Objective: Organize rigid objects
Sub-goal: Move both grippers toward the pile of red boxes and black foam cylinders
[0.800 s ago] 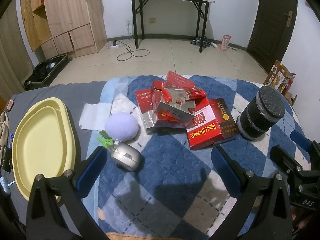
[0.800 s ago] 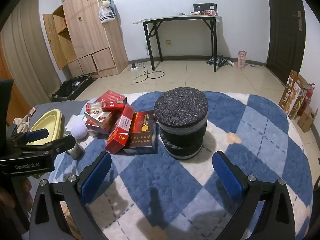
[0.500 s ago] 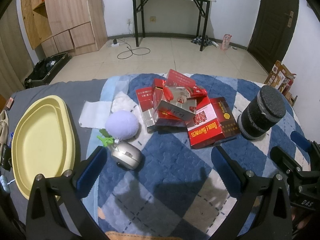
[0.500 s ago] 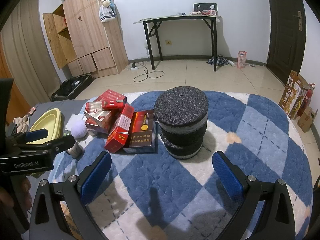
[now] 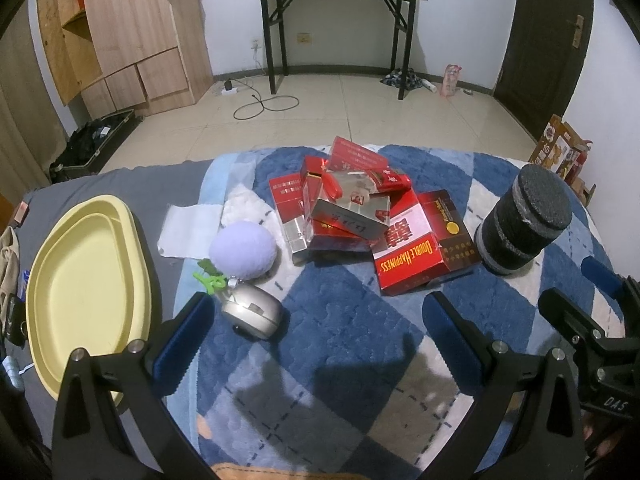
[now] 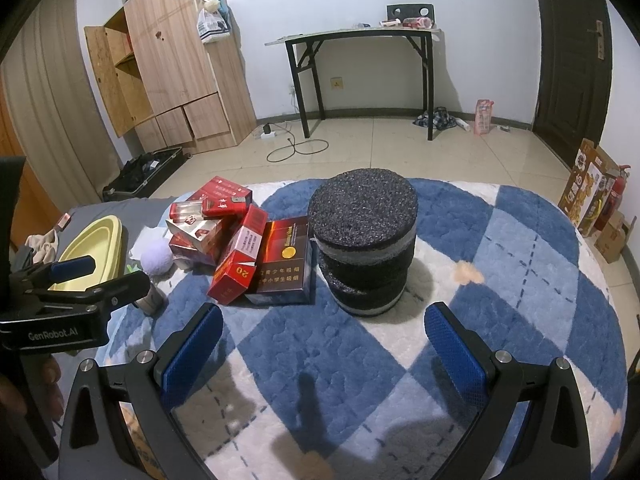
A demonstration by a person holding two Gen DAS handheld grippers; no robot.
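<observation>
Both wrist cams look fwd, low over rug; share red boxes (image 5: 352, 208) (image 6: 224, 232).

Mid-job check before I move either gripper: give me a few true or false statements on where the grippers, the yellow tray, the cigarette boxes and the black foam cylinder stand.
1. The left gripper is open and holds nothing. True.
2. The oval yellow plastic tray holds red boxes. False: nothing lies in it.
3. The black foam cylinder stands upright on the blue and white checked rug. True.
4. The right gripper is shut on the cylinder. False: it is open, short of it.
5. The red cigarette boxes lie in a loose pile on the rug. True.
6. The silver computer mouse sits on top of the pile. False: it lies on the rug, beside the fluffy lilac pom-pom.
</observation>
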